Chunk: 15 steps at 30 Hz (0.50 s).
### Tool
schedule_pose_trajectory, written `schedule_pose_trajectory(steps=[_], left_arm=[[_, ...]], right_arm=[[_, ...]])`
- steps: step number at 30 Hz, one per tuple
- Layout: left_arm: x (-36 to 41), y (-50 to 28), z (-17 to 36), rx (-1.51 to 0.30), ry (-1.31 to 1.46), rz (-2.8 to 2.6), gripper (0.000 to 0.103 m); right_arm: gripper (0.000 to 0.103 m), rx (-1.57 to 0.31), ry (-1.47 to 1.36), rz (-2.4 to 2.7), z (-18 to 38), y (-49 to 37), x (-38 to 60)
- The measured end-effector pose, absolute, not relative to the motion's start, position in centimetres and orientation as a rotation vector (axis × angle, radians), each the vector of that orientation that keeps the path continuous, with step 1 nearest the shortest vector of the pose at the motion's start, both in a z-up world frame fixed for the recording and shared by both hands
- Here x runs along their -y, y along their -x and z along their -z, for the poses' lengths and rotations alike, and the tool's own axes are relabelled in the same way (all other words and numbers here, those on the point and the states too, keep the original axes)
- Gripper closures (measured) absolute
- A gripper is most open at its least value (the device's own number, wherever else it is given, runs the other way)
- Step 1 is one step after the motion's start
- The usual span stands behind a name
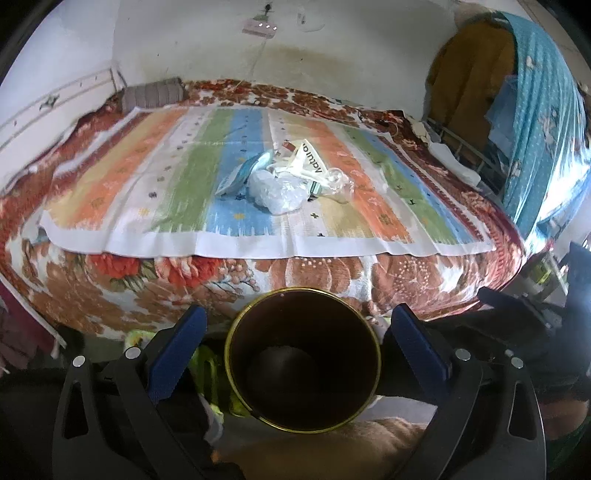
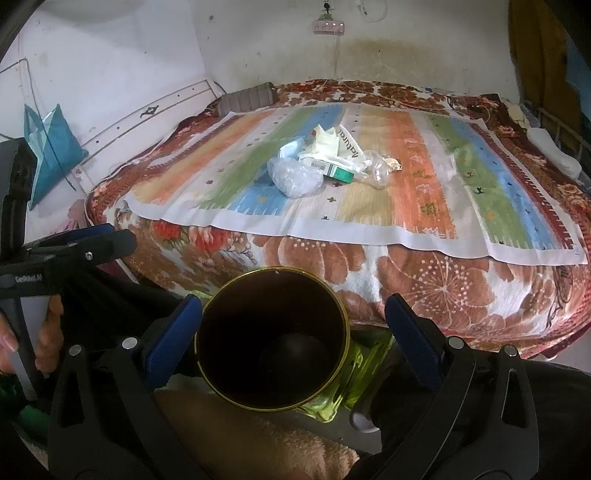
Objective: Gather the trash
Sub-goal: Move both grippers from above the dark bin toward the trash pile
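Both the left claw [image 1: 299,347] and the right claw [image 2: 291,341] gape wide, empty, flanking a dark gold-rimmed bin [image 1: 303,362] below. The trash pile [image 1: 284,177] lies mid-bed on the striped mat [image 1: 147,177], well apart. Collection seems unstarted; next, reach forward and pinch one piece.

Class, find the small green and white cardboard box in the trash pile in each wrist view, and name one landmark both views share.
Left wrist: small green and white cardboard box, centre, largely hidden behind the crumpled clear plastic bag.
Right wrist: box above centre, right of the bag.
Shared landmark: pink wall power strip.
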<state>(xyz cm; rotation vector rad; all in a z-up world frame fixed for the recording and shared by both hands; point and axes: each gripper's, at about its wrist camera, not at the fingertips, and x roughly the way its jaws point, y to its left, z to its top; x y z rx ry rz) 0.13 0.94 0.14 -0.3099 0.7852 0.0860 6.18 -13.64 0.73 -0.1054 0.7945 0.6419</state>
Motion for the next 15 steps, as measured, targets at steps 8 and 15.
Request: schedule_pose_trajectory(steps=[8, 15], left_arm=[[-0.67, -0.22, 0.27, -0.804, 0.282, -0.114, 0.006], [-0.23, 0.01, -0.08, -0.786, 0.247, -0.082, 0.006]], right_arm=[[0.009, -0.792, 0.103, -0.666, -0.68, -6.17, 13.62], [0.009, -0.817, 0.103, -0.685, -0.47, -6.36, 13.50]])
